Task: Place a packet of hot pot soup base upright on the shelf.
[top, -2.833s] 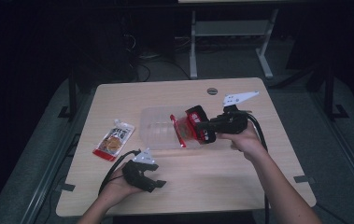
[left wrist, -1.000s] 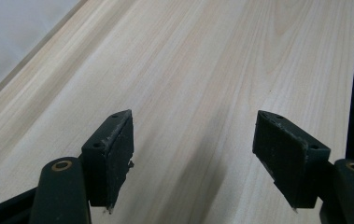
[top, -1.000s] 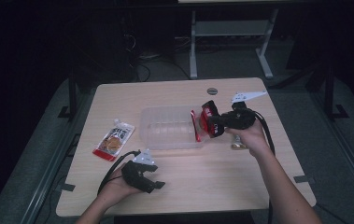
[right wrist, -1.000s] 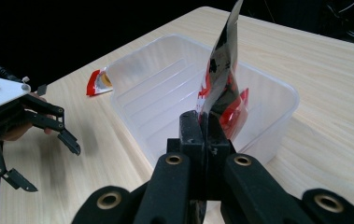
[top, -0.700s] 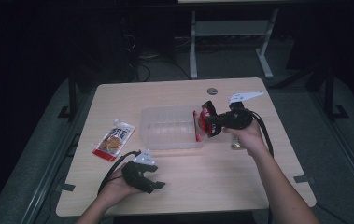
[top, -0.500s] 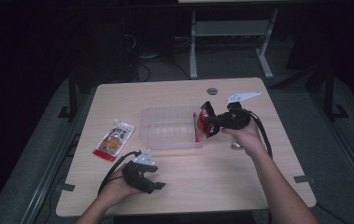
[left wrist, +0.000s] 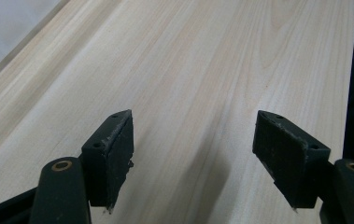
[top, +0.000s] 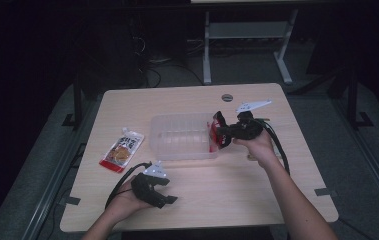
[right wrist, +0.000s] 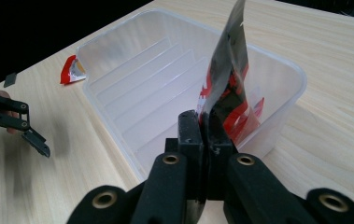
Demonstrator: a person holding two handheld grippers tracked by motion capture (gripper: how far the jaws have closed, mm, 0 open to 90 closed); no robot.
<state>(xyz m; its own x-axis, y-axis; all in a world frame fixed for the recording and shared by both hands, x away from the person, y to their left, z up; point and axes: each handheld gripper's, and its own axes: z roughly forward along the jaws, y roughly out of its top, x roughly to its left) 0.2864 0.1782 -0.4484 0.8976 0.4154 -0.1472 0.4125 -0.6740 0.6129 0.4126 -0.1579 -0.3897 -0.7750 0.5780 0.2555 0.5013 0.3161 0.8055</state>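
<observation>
- Fingers first: the right gripper (right wrist: 202,123) has its black jaws pinched flat on the edge of a red-and-black packet (right wrist: 228,91), nothing else between them; the left gripper (left wrist: 193,149) stands wide apart with bare wood between its pads and nothing held.
- Wooden table (top: 197,100) carries everything, with the person's forearms coming in from the near edge.
- Clear plastic bin (top: 182,137) sits near the middle of the table, its ribbed floor bare apart from the packet's lower end.
- Since the earlier frames the right gripper (top: 227,132) has carried the packet (top: 214,136) from above the bin's middle to its right-hand end, where it now stands nearly upright, its lower part inside against the end wall.
- My reading: the packet is as good as delivered, and what remains is to release it so it drops onto the bin's floor.
- Left hand (top: 149,185) has kept still near the front edge, so it seems to be waiting.
- A second snack packet (top: 123,151) lies flat on the table left of the bin, probably next to go in.
</observation>
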